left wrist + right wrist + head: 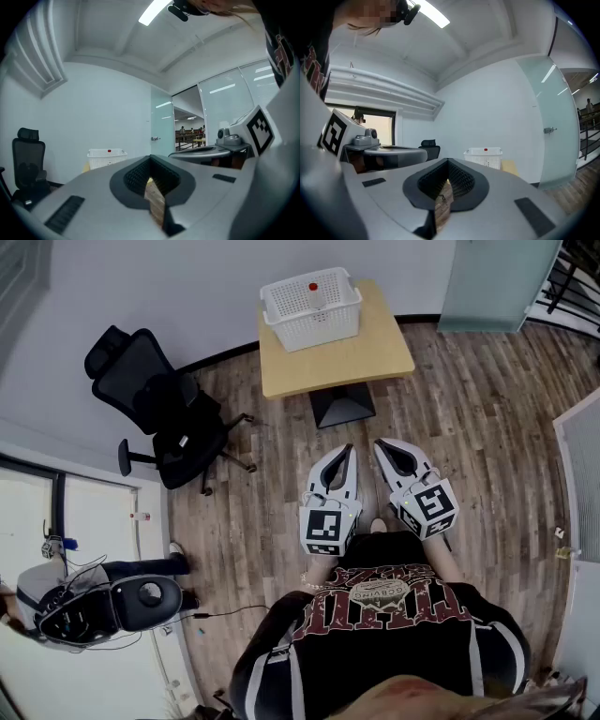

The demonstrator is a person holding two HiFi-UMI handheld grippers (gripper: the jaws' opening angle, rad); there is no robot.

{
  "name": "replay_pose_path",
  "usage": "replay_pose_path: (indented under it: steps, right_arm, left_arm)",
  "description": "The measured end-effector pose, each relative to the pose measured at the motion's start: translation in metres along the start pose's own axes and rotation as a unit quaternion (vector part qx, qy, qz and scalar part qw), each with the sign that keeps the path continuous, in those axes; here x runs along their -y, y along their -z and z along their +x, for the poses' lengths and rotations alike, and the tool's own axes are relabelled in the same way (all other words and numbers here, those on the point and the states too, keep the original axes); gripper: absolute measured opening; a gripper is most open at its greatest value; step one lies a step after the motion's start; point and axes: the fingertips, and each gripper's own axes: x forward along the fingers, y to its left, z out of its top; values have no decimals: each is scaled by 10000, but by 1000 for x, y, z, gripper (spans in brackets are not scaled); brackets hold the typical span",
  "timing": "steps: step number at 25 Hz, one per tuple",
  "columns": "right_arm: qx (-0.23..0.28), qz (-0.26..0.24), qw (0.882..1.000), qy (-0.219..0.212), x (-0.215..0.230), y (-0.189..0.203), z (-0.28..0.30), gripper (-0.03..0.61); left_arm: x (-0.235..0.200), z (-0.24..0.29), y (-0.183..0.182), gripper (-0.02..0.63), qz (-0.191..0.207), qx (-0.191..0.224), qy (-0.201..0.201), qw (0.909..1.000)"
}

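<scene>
Standing on a brown wood-plank floor (469, 427) with a white hand-held gripper in each hand, both low and close together, just ahead of a black printed T-shirt (394, 643). On the left gripper (349, 448), jaws closed tip to tip, nothing clamped, just floor planks peeking through the slot behind the tips in the left gripper view. Same deal on the right gripper (379, 442): pinched together and empty, tips angled a bit toward the other one, near it but not touching.

Straight ahead of both, well apart from the tips: a small square light-wood table (380, 348) on a dark grey pedestal base (342, 409). Sitting on its far left part, a white plastic lattice basket (311, 310), upright, with a small red thing (313, 286) inside near the back. Too small to say what.

Off to the left by the white wall (187, 287), a black mesh office chair (164, 418) on castors, apart from the table. Top right, a pale frosted glass door (492, 282). Bottom left, some grey and white machine (94, 606) with black cables, hard to identify.
</scene>
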Motion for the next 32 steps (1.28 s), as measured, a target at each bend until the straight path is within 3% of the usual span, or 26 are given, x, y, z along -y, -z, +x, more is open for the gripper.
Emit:
replay_pose_path:
  steps: [6, 20, 32]
  right_arm:
    - [26, -21, 10000, 20, 12, 1, -5, 17]
    - [15, -118, 9997, -231, 32, -3, 20, 17]
    - [80, -134, 9998, -100, 61, -17, 79, 17]
  left_arm:
    - [9, 7, 14, 26, -66, -65, 74, 9999]
    - [-5, 27, 20, 26, -308, -122, -247, 9991]
    - [-53, 76, 9, 26, -395, -59, -71, 9992]
